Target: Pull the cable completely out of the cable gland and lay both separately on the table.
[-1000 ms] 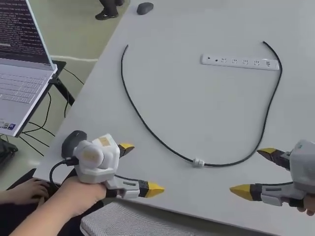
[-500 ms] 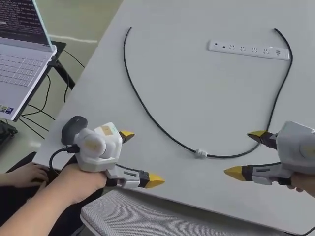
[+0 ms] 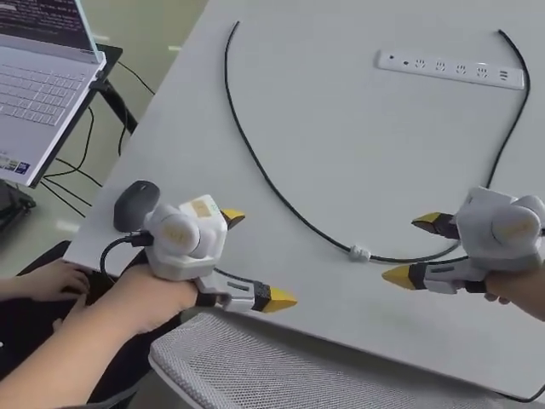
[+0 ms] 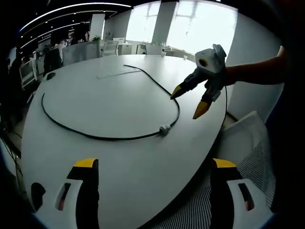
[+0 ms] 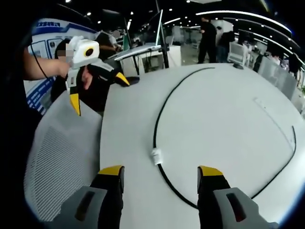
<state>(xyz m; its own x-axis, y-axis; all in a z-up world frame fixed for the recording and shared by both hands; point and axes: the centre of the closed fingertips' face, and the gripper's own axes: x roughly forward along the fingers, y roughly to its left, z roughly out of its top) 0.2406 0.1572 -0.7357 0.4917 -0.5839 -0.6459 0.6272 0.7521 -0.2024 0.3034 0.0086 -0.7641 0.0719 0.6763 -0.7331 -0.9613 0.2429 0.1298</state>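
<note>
While left gripper (image 3: 260,258) and right gripper (image 3: 409,249) hover, jaws apart, cable gland (image 3: 360,253) between.

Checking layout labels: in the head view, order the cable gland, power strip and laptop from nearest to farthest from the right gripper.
1. Cable gland, just left of the right gripper.
2. Power strip, well ahead of it.
3. Laptop, far off to the left.

- The right hand-held gripper (image 3: 399,248) has moved left along the near side of the bench (image 3: 358,145). It is now near the white cable gland (image 3: 359,253), where a second ago it was well apart from it.
- Its open yellow tips now sit on either side of the black cable (image 3: 255,166), just right of the gland.
</note>
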